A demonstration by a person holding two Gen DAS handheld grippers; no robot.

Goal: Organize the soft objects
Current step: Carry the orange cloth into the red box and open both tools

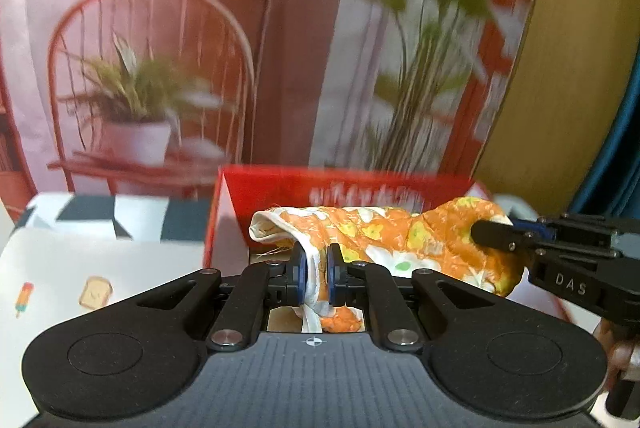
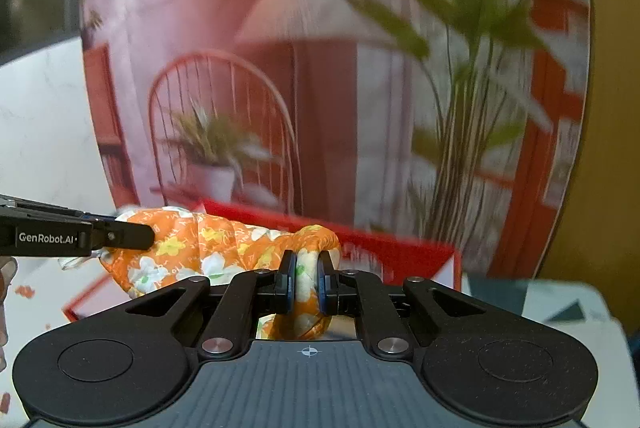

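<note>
Over the red box (image 1: 280, 188), the orange floral cloth (image 1: 360, 232) hangs stretched between 2 grippers. Left gripper (image 1: 316, 278): jaws nearly closed, pinching the cloth's white-edged end. Right gripper (image 2: 307, 280): jaws nearly closed, pinching the other end, bunched. The box sits on a white patterned table cover (image 1: 100, 260). Behind it, a blurred backdrop (image 1: 180, 48) of plants and a chair.

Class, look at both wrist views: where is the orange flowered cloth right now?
The orange flowered cloth hangs stretched between the left hand-held gripper and the right hand-held gripper, each clamped on one end, just in front of the red box.
</note>
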